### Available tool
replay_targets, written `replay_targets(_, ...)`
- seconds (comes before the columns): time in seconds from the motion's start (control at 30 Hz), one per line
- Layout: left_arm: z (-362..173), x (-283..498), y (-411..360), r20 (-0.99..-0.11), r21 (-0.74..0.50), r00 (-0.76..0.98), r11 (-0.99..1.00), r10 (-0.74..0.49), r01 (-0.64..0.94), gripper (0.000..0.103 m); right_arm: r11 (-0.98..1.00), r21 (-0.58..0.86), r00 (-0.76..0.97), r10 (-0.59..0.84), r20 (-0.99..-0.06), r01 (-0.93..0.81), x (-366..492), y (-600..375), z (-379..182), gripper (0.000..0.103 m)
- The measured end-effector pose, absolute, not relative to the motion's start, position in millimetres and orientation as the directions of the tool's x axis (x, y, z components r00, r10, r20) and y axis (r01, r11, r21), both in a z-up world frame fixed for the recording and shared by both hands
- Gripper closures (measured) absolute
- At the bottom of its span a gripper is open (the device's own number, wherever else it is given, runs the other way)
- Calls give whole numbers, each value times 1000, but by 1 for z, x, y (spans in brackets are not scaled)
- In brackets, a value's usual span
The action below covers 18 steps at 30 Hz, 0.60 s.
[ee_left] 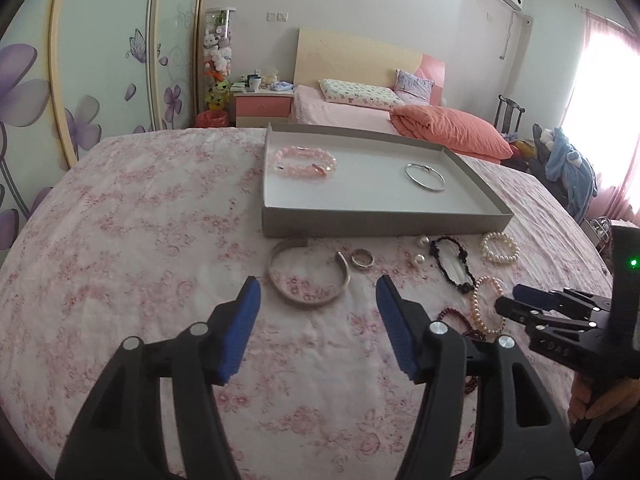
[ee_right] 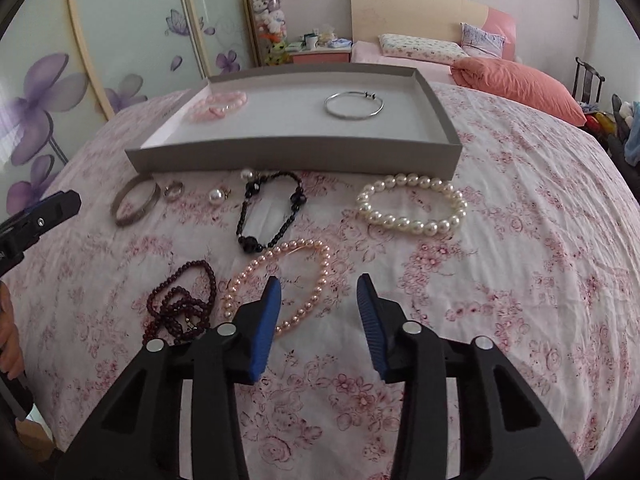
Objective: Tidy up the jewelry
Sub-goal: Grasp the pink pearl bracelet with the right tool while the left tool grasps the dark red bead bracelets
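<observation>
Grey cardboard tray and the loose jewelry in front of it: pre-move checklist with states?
1. Grey cardboard tray has free floor space: ok; only a pink bead bracelet and a thin silver bangle lie inside.
2. Left hand-held gripper empty, jaws apart: ok.
3. Wide silver cuff lined up ahead of the left fingers: ok, not yet touched.
4. Right hand-held gripper empty: ok.
5. Pink pearl strand clear of neighbours: not ok; the dark red bead strand lies close beside it.
6. Grippers clear of each other: ok.
</observation>
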<state>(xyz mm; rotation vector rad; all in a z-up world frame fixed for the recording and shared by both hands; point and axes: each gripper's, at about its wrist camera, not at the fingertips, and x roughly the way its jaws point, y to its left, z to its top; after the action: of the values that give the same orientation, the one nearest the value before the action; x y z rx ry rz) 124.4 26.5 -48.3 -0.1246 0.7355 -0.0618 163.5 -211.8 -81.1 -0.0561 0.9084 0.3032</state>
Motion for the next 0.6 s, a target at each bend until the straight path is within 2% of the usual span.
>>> replay_targets(0.07,-49,125,21,-667,-136,736,990,-113,28,44,956,35,586,206,-784,-290,162,-206,-83,77)
replay_targets(0.1,-50,124,18,-667,-135,735,990,-118,36,44,953,12,592,198,-781,-303,161,-203,-83,87)
replay_targets(0.2,-51,123,6,-673,-132,725,989,-143,71,41,954,-1,593,185,-783,-299,154,-204,-83,95)
replay_targets(0.33,-55,120,-13,-684,-145,701,979,-203,142,36,971,-6,608,144,-780,-238,149,-222,-83,96)
replay_targets(0.6,-72,122,-57,-733,-122,626,956,-267,266,35,990,33,621,112,-776,-137,147,-253,-85,96)
